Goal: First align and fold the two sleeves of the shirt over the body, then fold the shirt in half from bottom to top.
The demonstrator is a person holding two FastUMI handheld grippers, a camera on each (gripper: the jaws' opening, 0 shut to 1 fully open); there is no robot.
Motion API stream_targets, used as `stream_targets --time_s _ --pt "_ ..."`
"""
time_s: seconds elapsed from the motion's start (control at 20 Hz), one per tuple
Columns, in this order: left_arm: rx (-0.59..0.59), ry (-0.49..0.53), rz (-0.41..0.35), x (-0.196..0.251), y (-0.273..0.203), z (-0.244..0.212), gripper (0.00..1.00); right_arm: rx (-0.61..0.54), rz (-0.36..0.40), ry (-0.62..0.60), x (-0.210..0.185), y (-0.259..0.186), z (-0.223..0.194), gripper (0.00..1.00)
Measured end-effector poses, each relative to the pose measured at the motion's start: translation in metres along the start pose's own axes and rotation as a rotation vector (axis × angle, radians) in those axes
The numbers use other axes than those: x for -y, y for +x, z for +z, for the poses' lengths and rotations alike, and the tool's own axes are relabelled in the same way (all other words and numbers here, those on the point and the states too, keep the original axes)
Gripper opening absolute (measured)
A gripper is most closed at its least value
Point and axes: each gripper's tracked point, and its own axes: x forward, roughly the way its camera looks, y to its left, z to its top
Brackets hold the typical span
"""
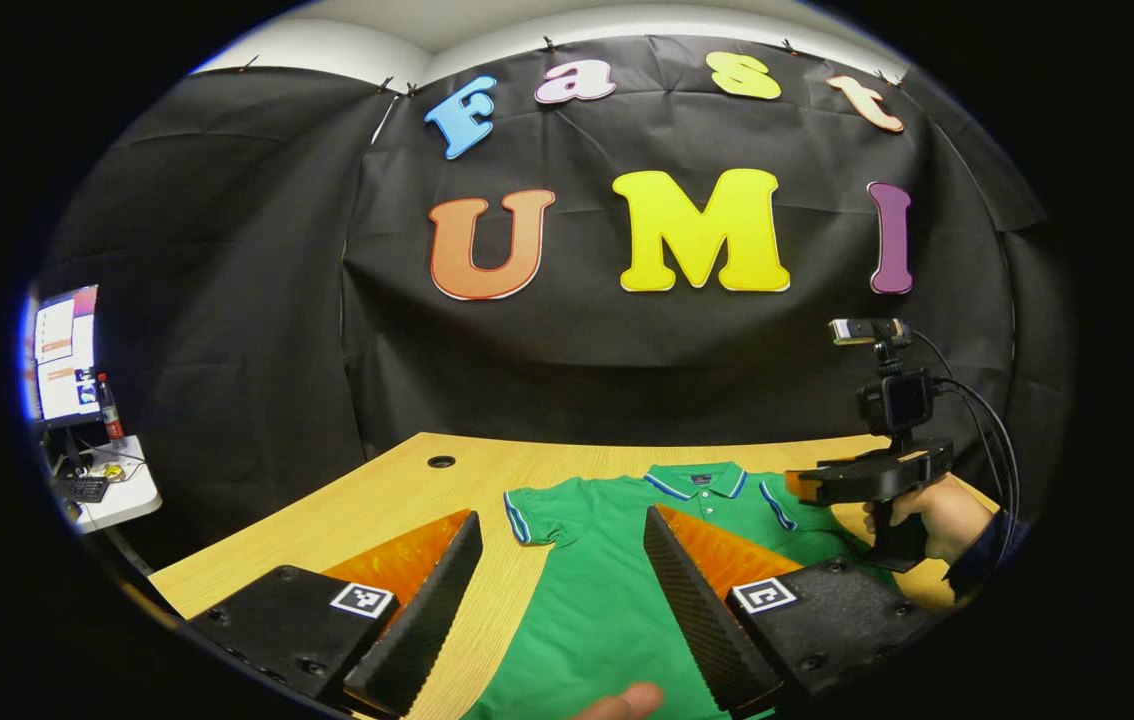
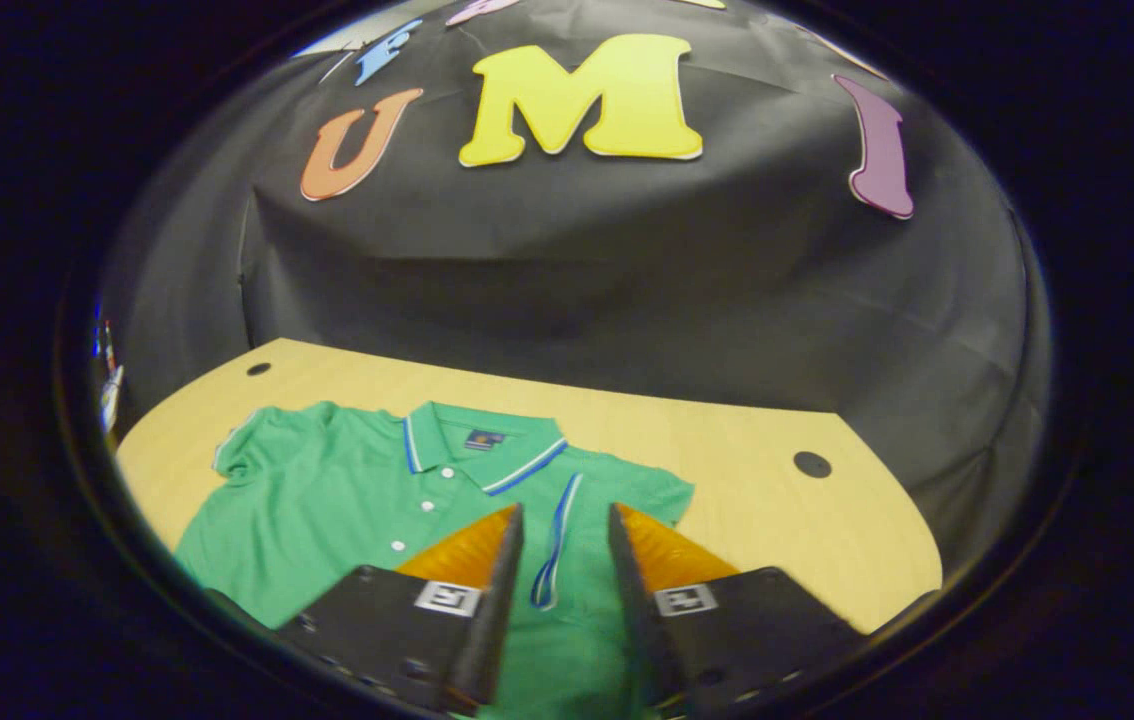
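I am at the first step, the sleeves, and one of them looks done. The green short-sleeved polo shirt with blue-and-white trim (image 1: 607,560) lies flat, collar towards the far edge of the pale wooden worktop (image 1: 397,490), buttons up. In the right gripper view the sleeve on that side (image 2: 567,520) already lies turned in over the body, its striped cuff (image 2: 555,545) running down the chest just beyond my fingers. The other sleeve (image 1: 532,515) is spread out flat towards the worktop's left side — not yet folded, as I judge it.

My left gripper (image 1: 562,590) hangs over the lower body of the shirt with its fingers spread wide, holding nothing; bare cloth and wood show between them. My right gripper (image 2: 562,580) hovers above the folded sleeve with its fingers parted by a narrow gap and the cloth lying free below, so I take it to be released. In the left gripper view it shows farther off, in my hand (image 1: 937,515), near the shirt's right shoulder.

The next move, I think, falls to the left gripper: go to the outer edge of the spread sleeve, pinch the cuff, and carry it across the chest to meet the folded one — keeping the shoulder line straight. The bottom-to-top fold waits on that.
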Motion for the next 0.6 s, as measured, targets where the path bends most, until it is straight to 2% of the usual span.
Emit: stream_targets --time_s 0.1,0.4,0.5,0.6 --pt "-0.005 -0.004 0.009 -0.003 0.000 -0.002 1.00 0.012 -0.039 -0.010 0.003 -0.011 0.005 0.95" --pt "-0.013 -0.028 -0.001 0.003 0.003 -0.004 1.00 0.101 -0.011 0.030 -0.001 -0.069 0.023 0.96" --pt "-0.002 -0.040 0.041 -0.002 0.005 -0.001 1.00 0.140 -0.024 0.016 0.006 -0.095 0.026 0.96" --pt "0.019 -0.062 0.039 0.003 0.011 0.004 1.00 0.173 -0.018 0.008 0.012 -0.122 0.029 0.95"
